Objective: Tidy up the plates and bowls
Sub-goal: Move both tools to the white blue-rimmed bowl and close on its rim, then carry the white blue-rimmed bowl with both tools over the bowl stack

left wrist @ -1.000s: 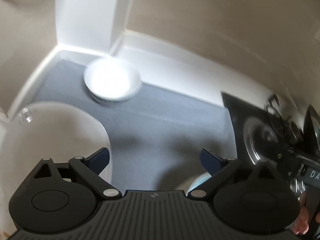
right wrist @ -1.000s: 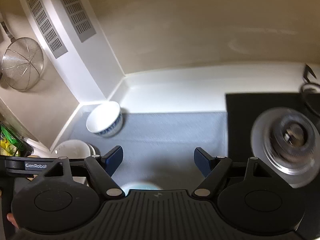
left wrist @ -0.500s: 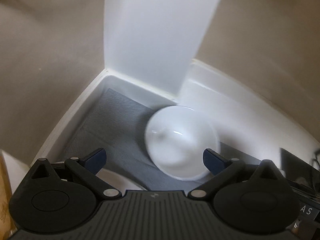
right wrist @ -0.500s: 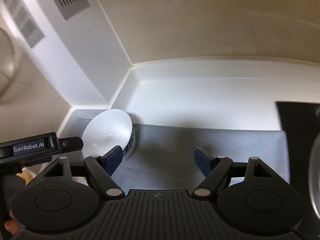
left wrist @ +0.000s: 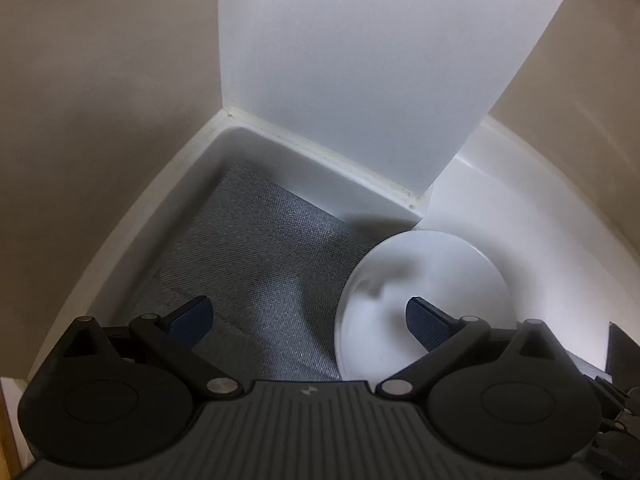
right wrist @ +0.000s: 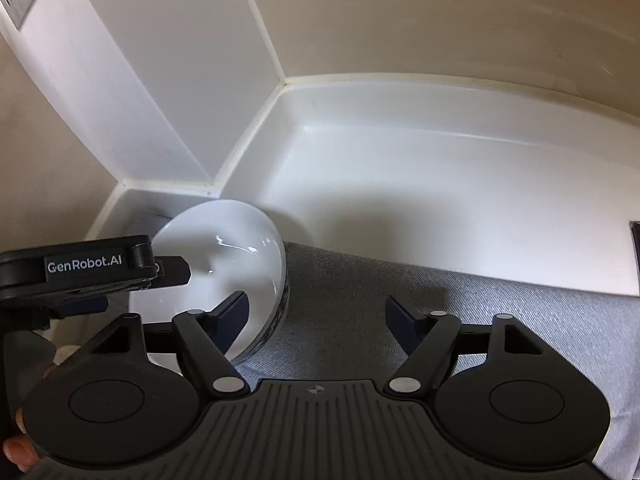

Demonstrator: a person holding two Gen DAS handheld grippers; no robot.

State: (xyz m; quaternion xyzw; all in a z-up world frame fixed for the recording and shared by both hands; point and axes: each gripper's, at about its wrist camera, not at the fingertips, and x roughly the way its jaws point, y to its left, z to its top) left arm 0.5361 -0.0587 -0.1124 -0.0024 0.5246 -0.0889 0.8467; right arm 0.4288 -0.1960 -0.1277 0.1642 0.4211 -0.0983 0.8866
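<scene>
**Desk:** White ceramic, is it? Where does the bowl (left wrist: 424,280) stand?

**Photographer:** On the grey woven mat (left wrist: 256,256), at its far corner; it sits close to the foot of a white boxed column (left wrist: 344,80), where the white countertop (right wrist: 440,200) turns up into a low kerb; beige wall above.

**Desk:** And the left gripper (left wrist: 308,320)?

**Photographer:** Jaws spread wide, nothing pressed between them; its right-hand fingertip (left wrist: 424,320) shows over the bowl's white inside, its other fingertip over bare mat; whether either touches, I cannot tell.

**Desk:** The right gripper (right wrist: 316,316)?

**Photographer:** Also wide, though its jaws have just been closing a little; its left finger (right wrist: 232,316) lies across the bowl's rim in the picture, its other finger over the mat; the bowl's near wall stands between them, unpinched.

**Desk:** Anything else in frame?

**Photographer:** From the right wrist, the left tool's black body carries a GenRobot.AI label (right wrist: 84,266); a fingertip (right wrist: 18,452) shows at the bottom left corner.
</scene>
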